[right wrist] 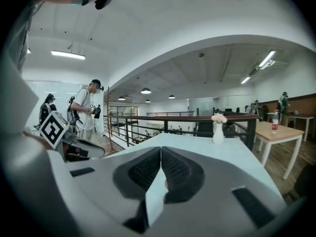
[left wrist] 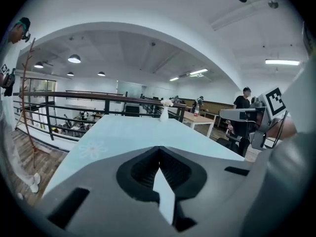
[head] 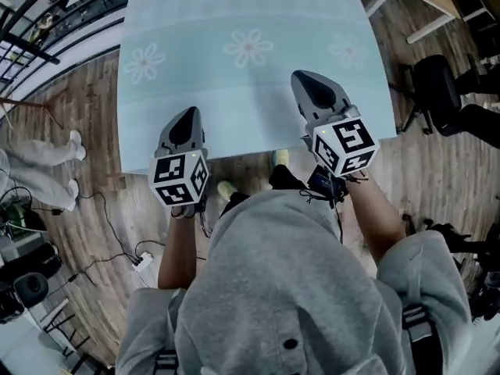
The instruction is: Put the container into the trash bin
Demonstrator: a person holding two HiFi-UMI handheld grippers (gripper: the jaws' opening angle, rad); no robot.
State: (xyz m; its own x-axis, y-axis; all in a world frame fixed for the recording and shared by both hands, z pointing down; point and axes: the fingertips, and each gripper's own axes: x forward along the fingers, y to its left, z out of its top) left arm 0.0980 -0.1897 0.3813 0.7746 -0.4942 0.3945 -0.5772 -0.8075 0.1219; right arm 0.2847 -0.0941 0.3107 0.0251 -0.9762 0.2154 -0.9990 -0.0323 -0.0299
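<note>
Two tools shut, empty: left tool (left wrist: 159, 151), right tool (right wrist: 160, 151); vase (right wrist: 218, 130) on table (head: 234, 92) only in gripper views.

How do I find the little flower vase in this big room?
Look for the long table with the pale blue flower-print cloth. At its far end, before the dark railing, stands the vase. It is small, white and slim with pink flowers on top, the only thing seen on that cloth; the red bottle sits on a separate wooden table.
</note>
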